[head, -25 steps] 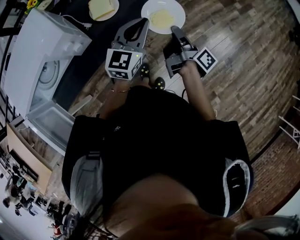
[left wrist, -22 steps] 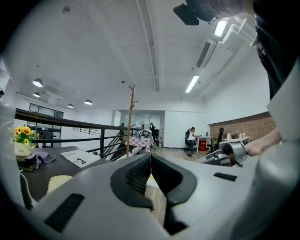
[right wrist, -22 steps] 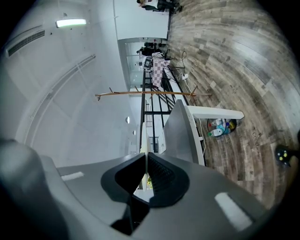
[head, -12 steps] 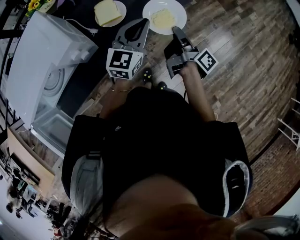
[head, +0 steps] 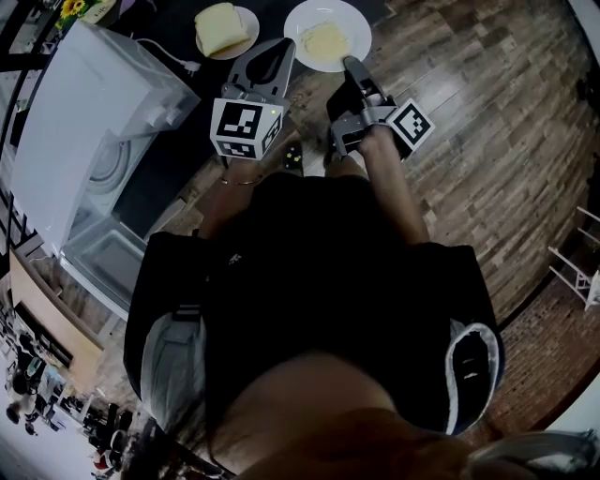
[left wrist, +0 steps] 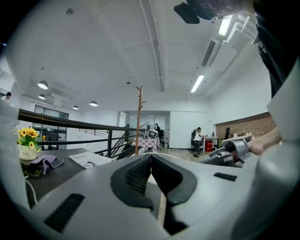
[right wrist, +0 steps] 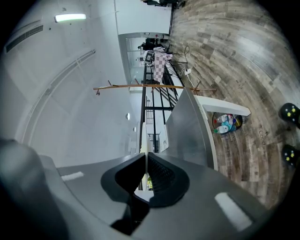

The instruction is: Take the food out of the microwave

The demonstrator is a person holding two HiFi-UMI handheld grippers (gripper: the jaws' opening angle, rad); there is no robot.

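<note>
Food plate [head: 357, 21] stays pinched by right gripper [head: 349, 63] jaws, left gripper [head: 281, 47] jaws pressed together; bread plate [head: 247, 19] nearer.

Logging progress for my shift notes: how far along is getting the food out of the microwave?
Done: microwave open, turntable bare, one plate of bread on the dark table. In hand: right claw grips the plate of yellow food. Remaining: setting it down.

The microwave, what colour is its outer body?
White; the microwave shows best in the head view.
</note>
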